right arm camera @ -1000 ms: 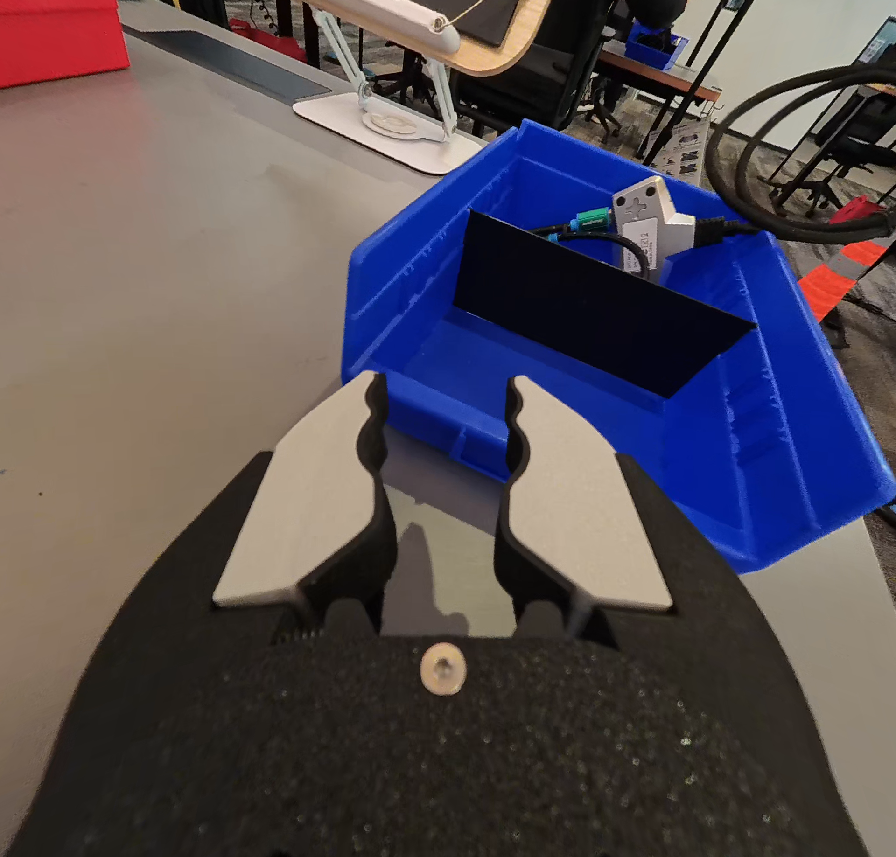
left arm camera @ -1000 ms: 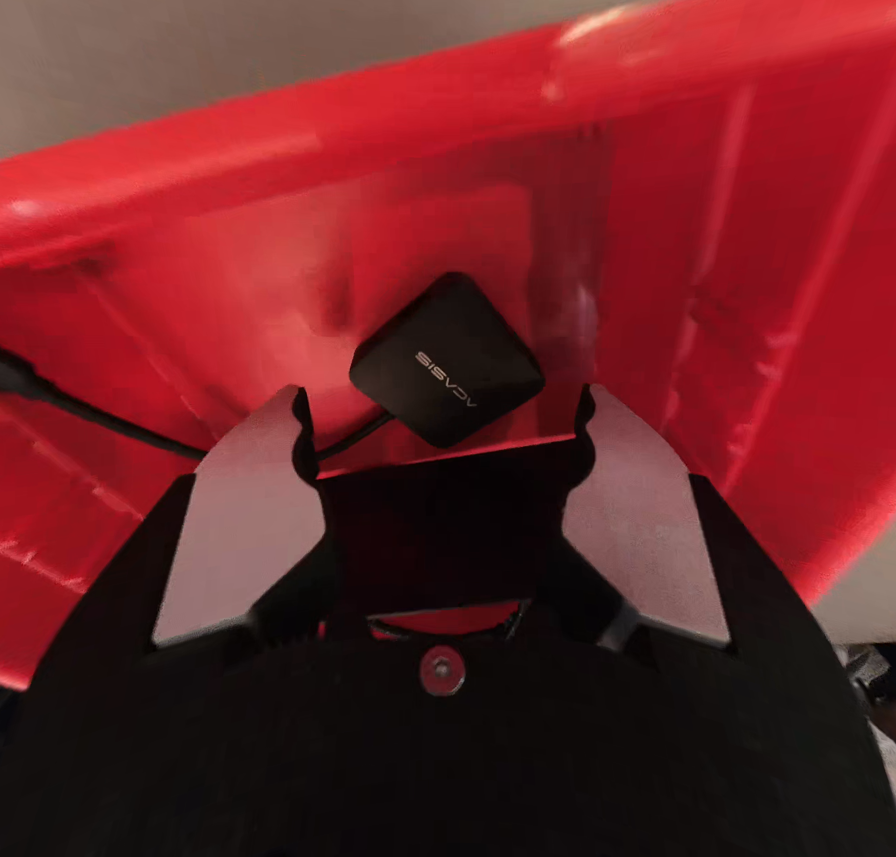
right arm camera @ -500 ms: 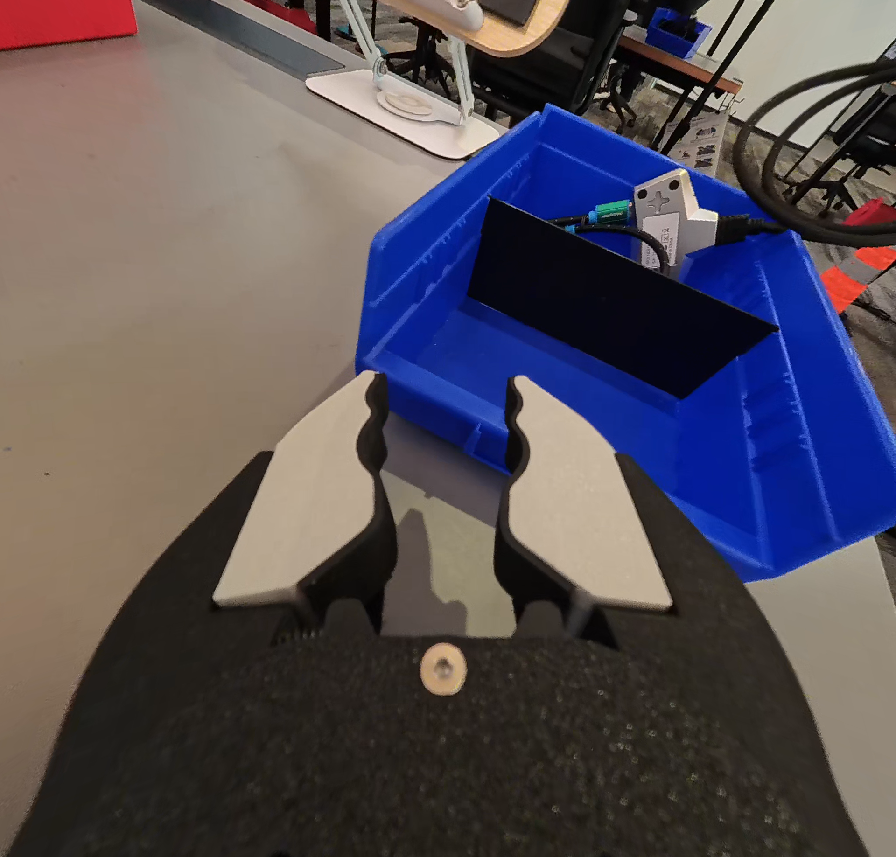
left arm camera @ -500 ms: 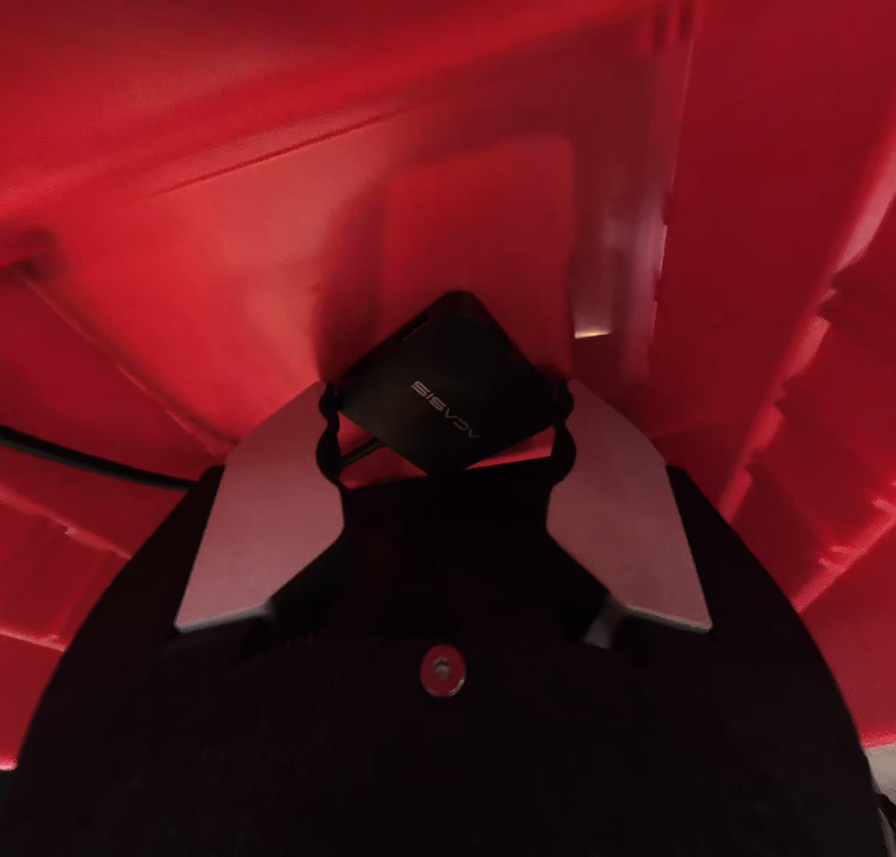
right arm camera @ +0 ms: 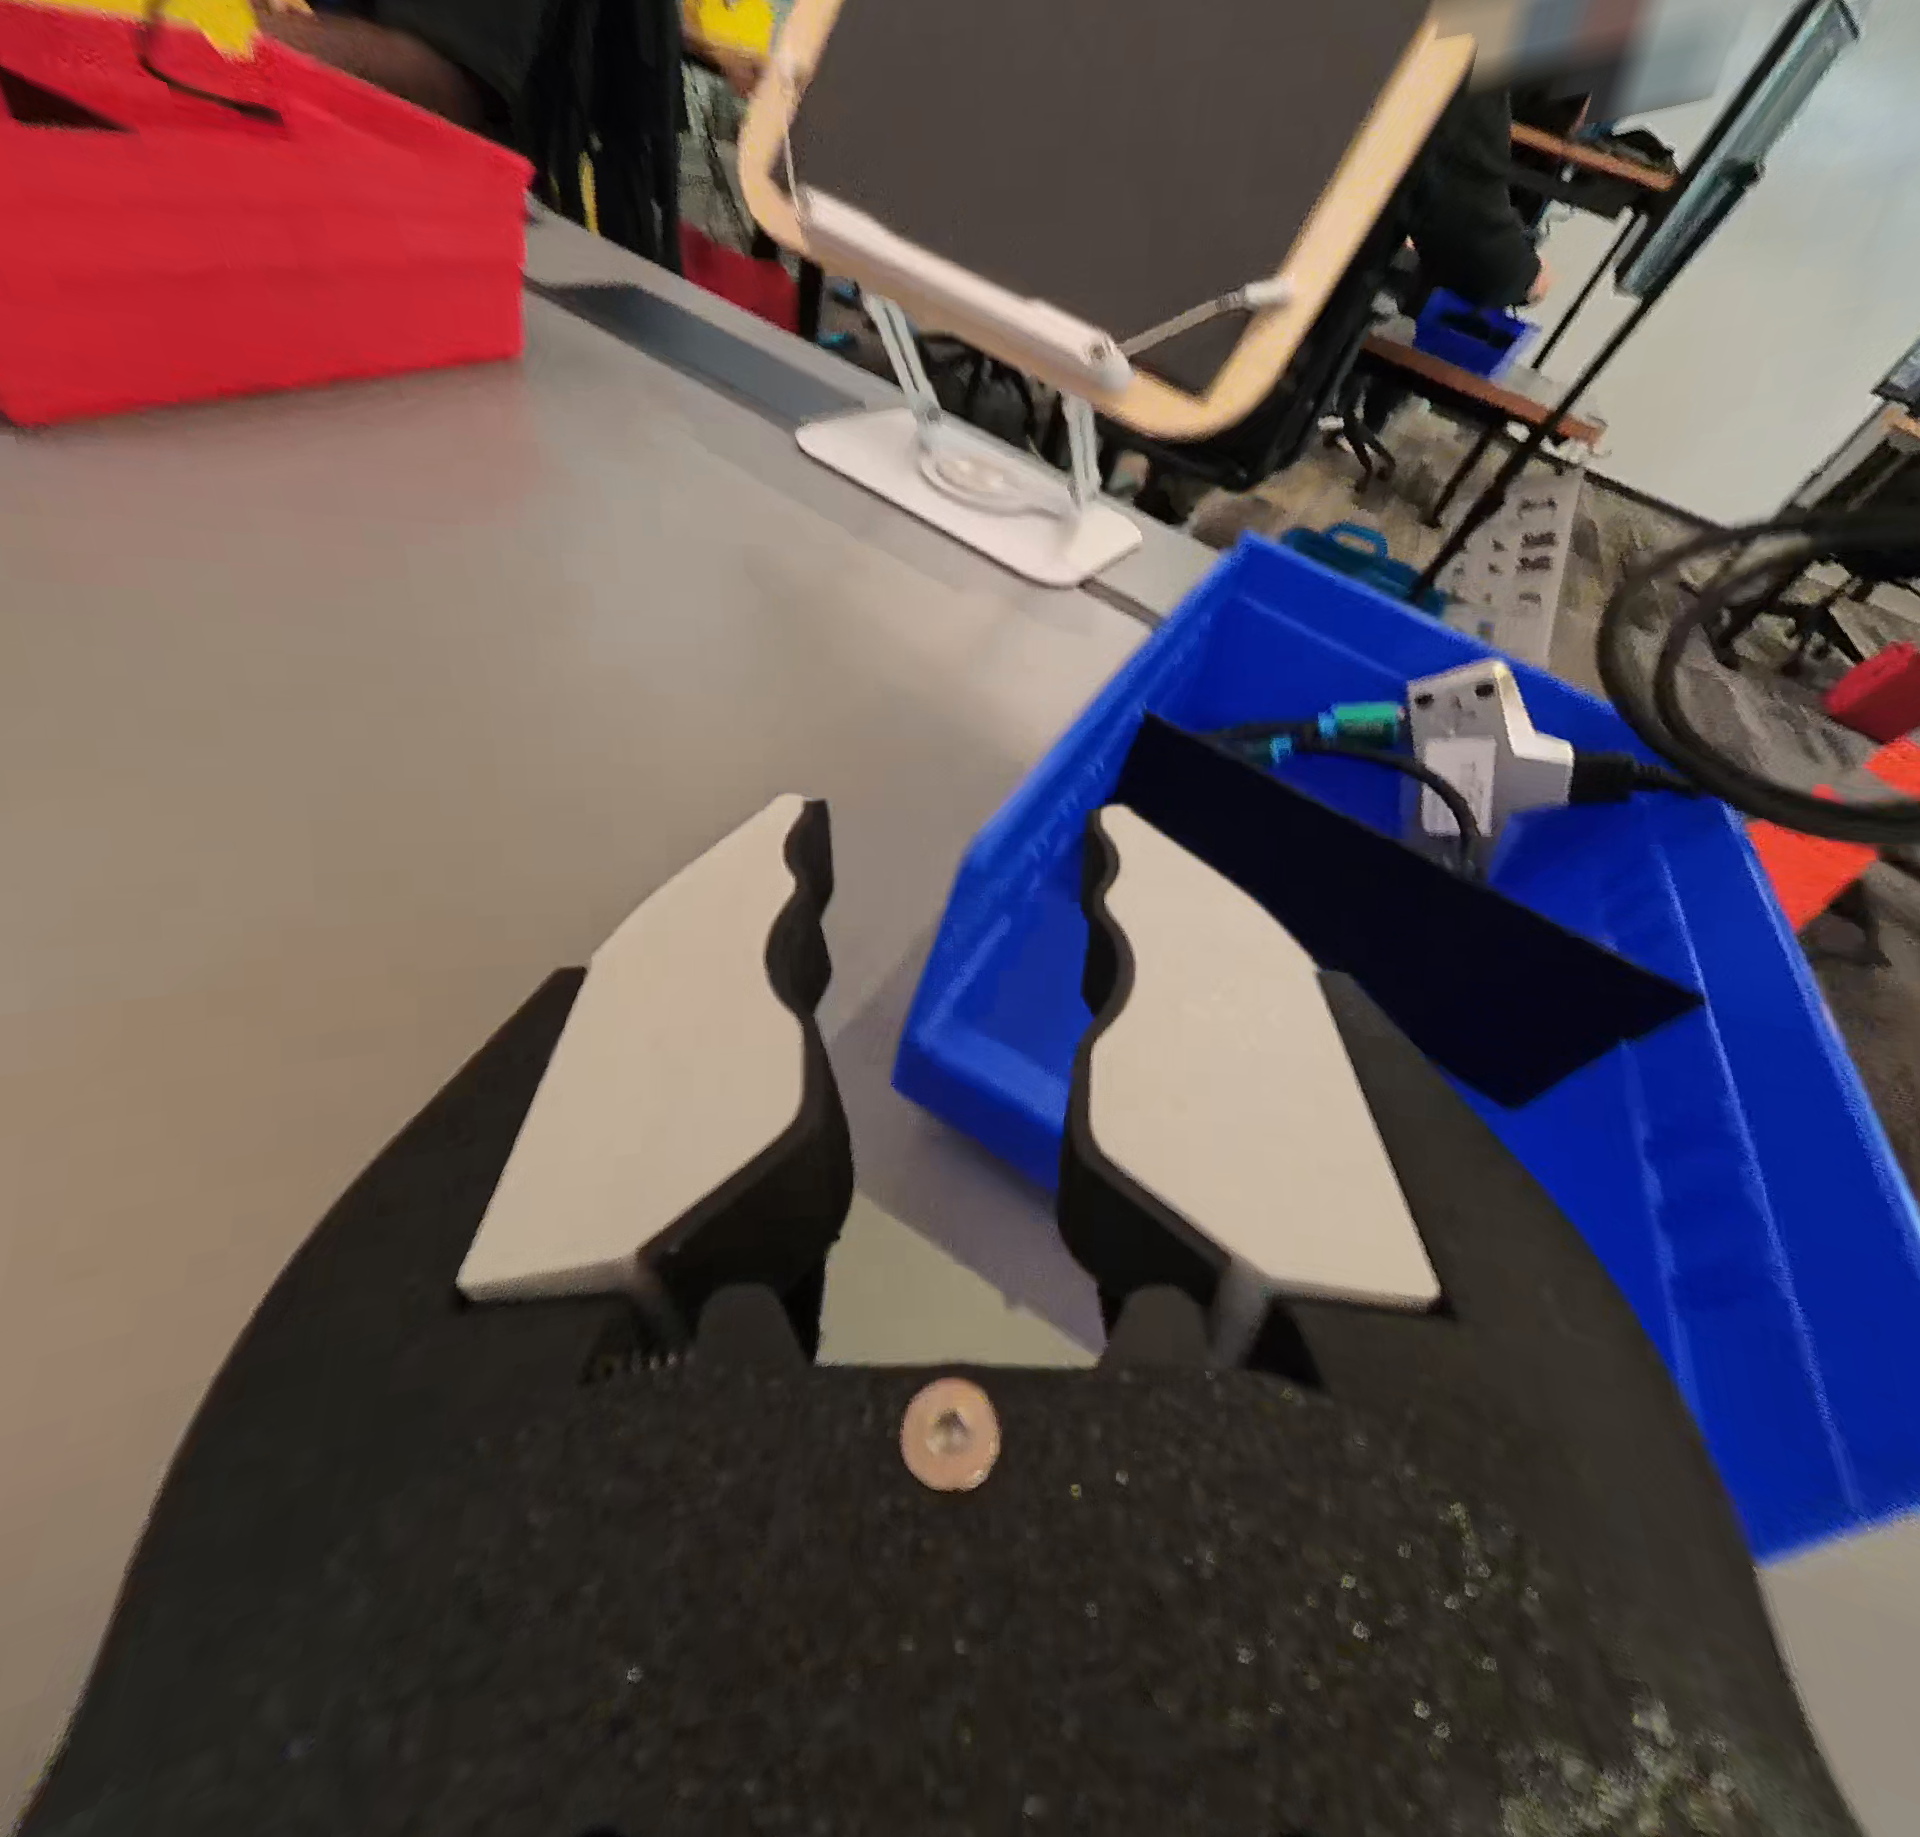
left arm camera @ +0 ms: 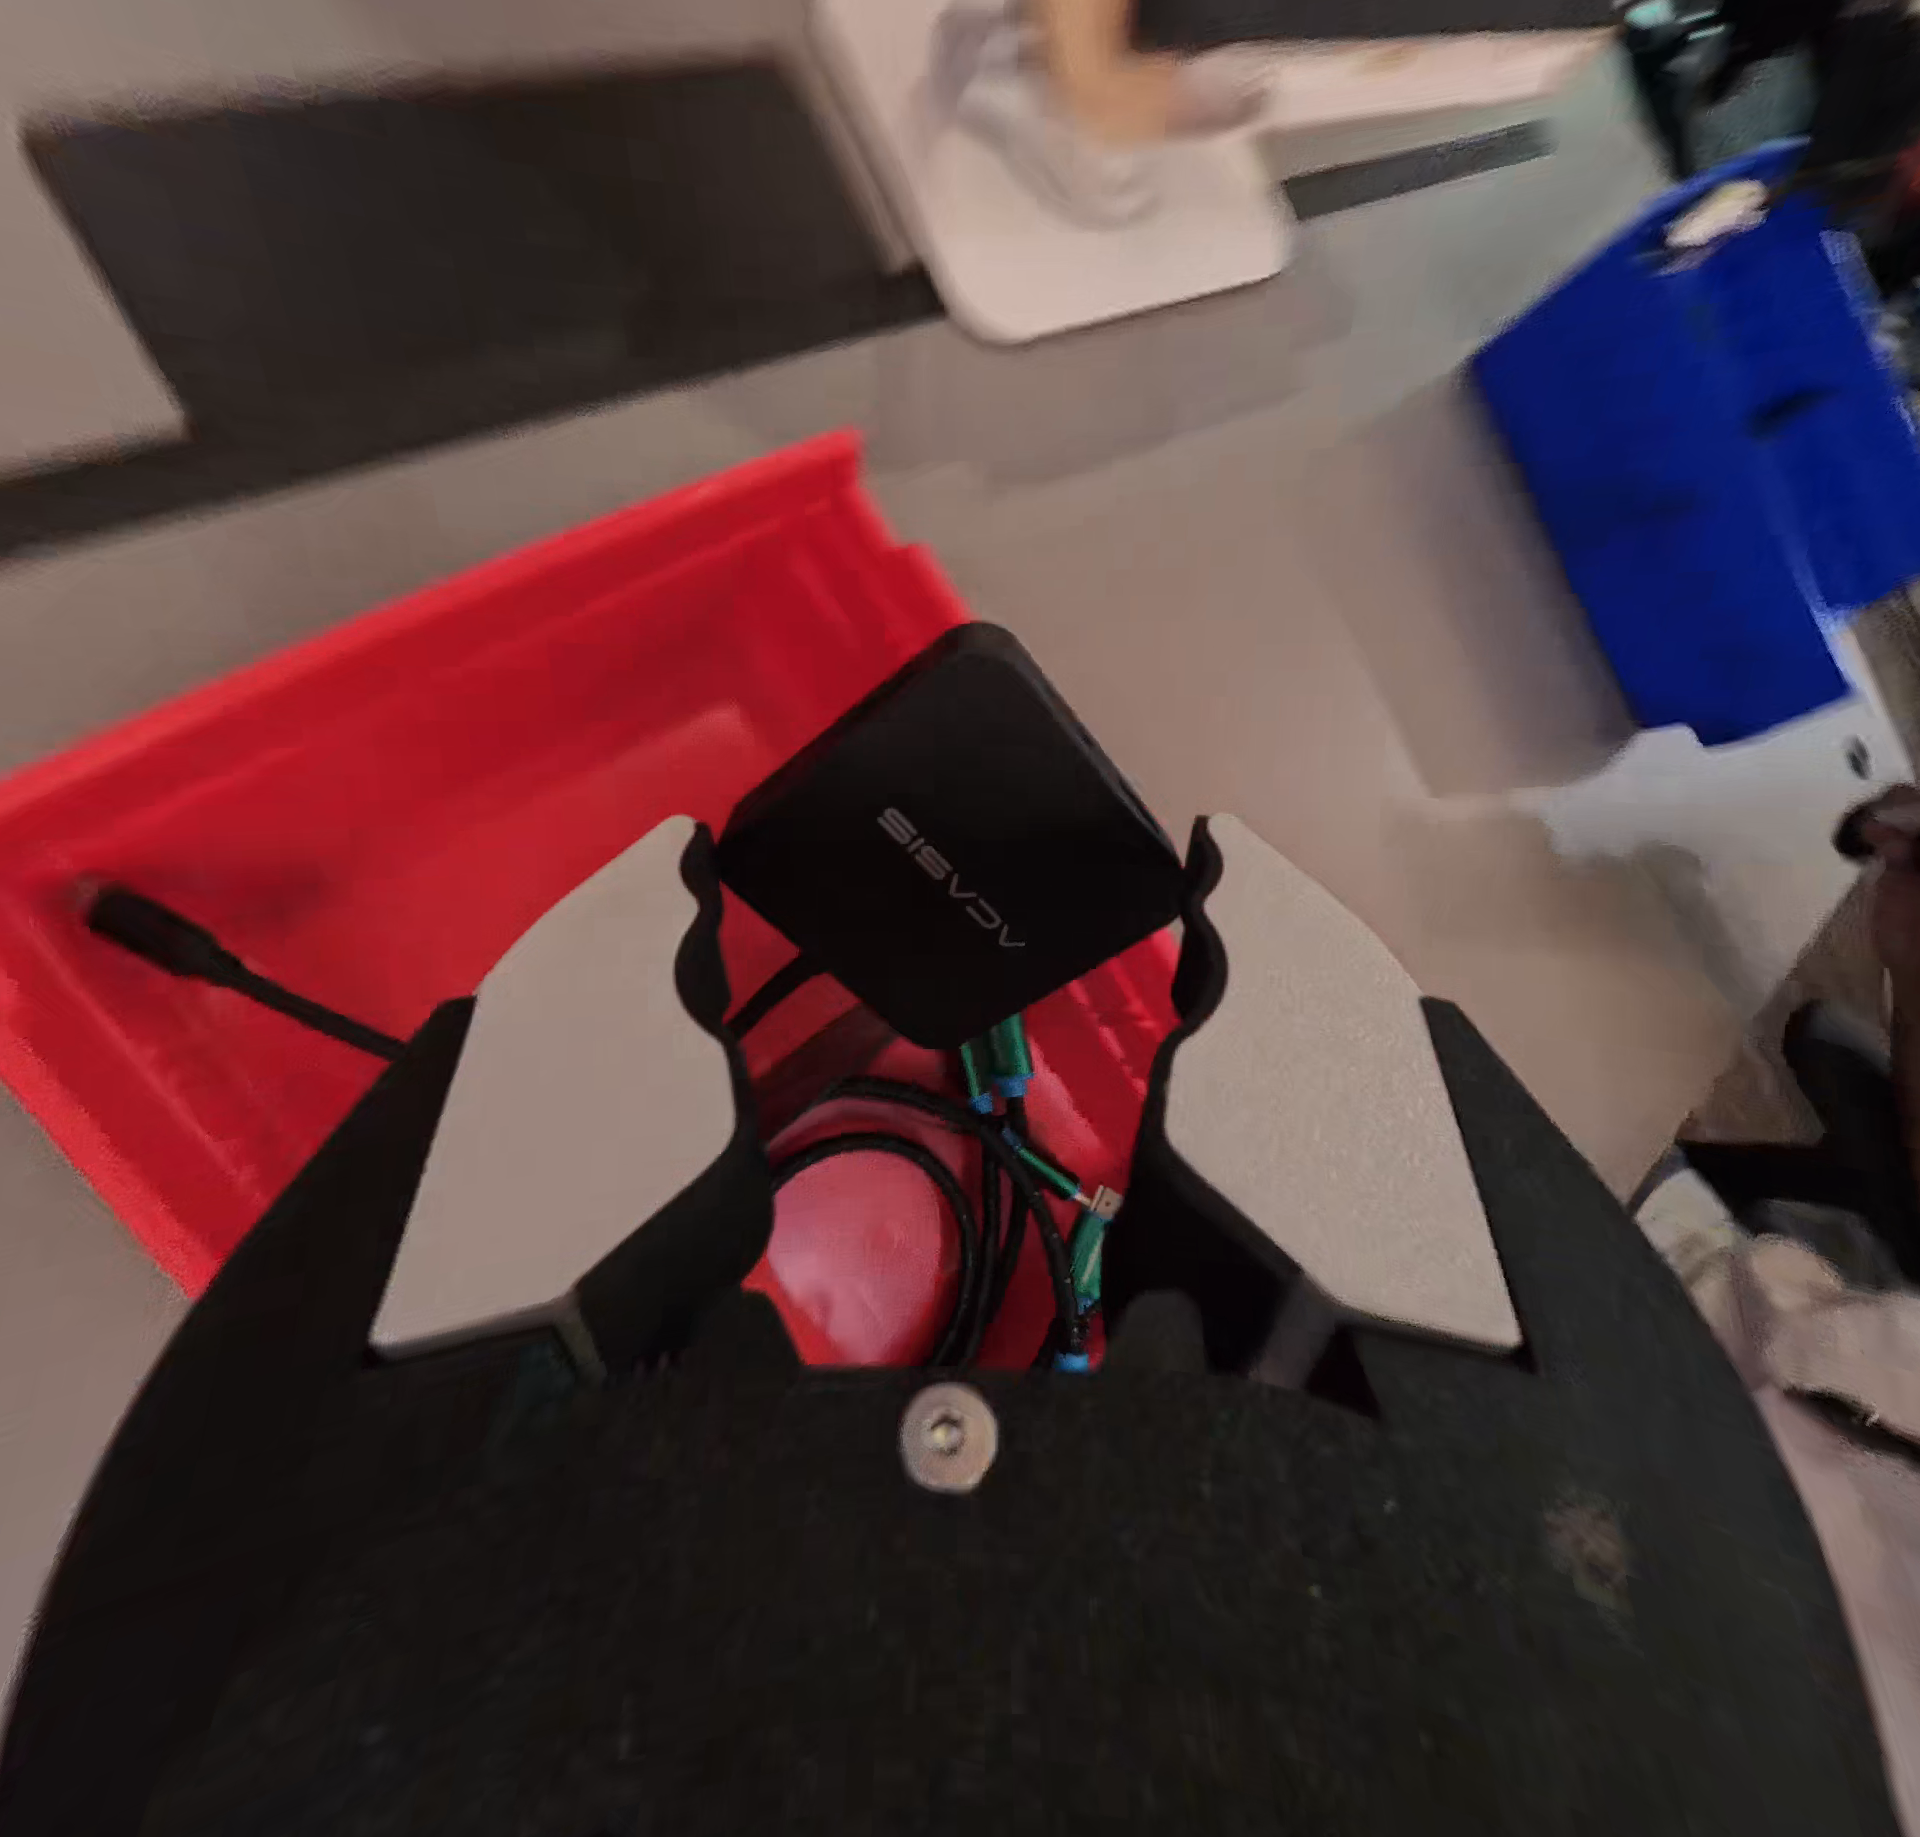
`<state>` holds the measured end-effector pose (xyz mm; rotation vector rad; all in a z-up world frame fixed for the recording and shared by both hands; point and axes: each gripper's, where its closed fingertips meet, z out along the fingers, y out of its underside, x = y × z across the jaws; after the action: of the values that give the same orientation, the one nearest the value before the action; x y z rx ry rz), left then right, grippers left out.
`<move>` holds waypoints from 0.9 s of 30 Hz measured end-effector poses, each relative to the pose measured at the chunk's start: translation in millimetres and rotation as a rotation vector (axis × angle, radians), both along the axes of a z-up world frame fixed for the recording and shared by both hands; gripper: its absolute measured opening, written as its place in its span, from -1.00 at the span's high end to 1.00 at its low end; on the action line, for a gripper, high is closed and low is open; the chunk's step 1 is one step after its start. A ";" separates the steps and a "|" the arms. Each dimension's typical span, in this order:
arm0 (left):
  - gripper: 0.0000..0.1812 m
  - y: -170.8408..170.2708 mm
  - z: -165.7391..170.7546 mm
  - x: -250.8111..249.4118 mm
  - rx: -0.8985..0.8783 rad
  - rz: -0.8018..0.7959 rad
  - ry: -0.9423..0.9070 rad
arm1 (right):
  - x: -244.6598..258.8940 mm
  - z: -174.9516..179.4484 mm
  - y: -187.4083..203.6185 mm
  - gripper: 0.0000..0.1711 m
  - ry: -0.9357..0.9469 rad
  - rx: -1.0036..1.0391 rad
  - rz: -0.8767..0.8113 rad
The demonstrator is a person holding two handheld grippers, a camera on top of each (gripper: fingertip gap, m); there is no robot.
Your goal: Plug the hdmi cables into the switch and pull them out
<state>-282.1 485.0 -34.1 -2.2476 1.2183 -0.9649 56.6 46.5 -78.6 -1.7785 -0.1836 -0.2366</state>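
My left gripper (left arm camera: 951,837) is shut on a black square HDMI switch (left arm camera: 966,738), pinching its two side corners, and holds it tilted above the red bin (left arm camera: 468,727). The switch's own thin black lead (left arm camera: 156,930) trails left into the bin. Black braided HDMI cables with green plugs (left arm camera: 997,1070) lie coiled in the bin below the switch. My right gripper (right arm camera: 956,816) is open and empty above the grey table (right arm camera: 416,696), just left of the blue bin (right arm camera: 1558,1216).
The blue bin has a black divider (right arm camera: 1403,925); behind it lies a silver adapter (right arm camera: 1475,759) with plugged-in cables. A tilted board on a white stand (right arm camera: 977,499) sits at the table's back. The blue bin also shows in the left wrist view (left arm camera: 1714,437).
My left gripper closed on the switch deep in the red bin and lifted it out above the rim. My right gripper stayed open and swung slightly left and up.
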 end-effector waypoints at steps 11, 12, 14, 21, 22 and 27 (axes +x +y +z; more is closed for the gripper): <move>0.07 -169.0 88.5 39.3 0.028 -0.643 -0.335 | -148.4 50.4 108.7 0.32 -0.093 -0.041 0.645; 0.07 -186.9 88.2 46.2 0.001 -0.706 -0.339 | -163.6 51.0 116.4 0.32 -0.128 -0.052 0.696; 0.08 -221.0 83.9 61.3 -0.058 -0.824 -0.332 | -189.9 56.7 127.4 0.35 -0.177 -0.041 0.783; 0.07 -303.7 49.3 121.5 -0.266 -1.075 -0.275 | -206.9 81.6 141.6 0.31 -0.022 0.050 0.857; 0.07 -311.2 43.8 129.1 -0.291 -1.096 -0.267 | -203.9 80.7 140.2 0.29 -0.019 0.049 0.857; 0.07 -342.2 20.8 158.8 -0.431 -1.194 -0.234 | -187.7 71.9 126.4 0.45 -0.037 0.055 0.891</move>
<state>-123.4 142.9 -13.3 -1.4002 2.4455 -1.9582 -131.1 172.8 -6.7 -1.4815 -0.9502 0.3640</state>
